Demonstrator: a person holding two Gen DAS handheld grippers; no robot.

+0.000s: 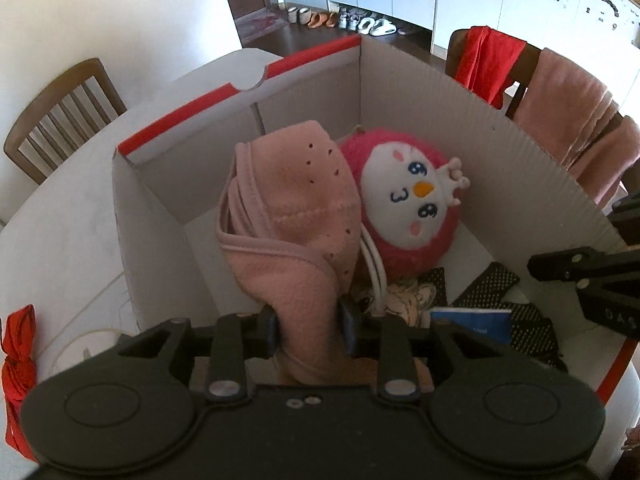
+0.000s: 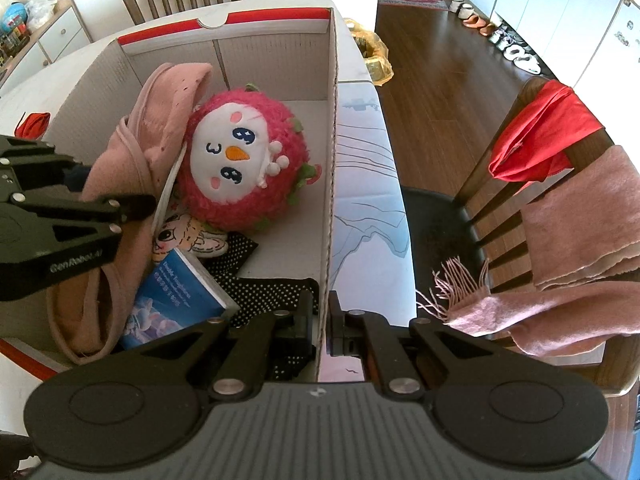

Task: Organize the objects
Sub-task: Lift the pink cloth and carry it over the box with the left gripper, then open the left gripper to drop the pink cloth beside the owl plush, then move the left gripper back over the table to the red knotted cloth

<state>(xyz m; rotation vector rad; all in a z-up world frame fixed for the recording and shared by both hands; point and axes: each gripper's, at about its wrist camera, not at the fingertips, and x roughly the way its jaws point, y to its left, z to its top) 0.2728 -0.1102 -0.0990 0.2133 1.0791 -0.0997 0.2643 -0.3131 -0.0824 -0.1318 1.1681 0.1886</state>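
Note:
A white cardboard box with red rim stands on the table; it also shows in the right wrist view. My left gripper is shut on a pink fleece hat and holds it inside the box, against a pink round plush toy. In the right wrist view the hat hangs from the left gripper beside the plush. My right gripper is shut on the box's right wall. A blue booklet, a cartoon figure and black dotted fabric lie on the box floor.
A red cloth and a white cord lie on the table left of the box. A chair to the right carries a red cloth and a pink scarf. Another wooden chair stands behind the table.

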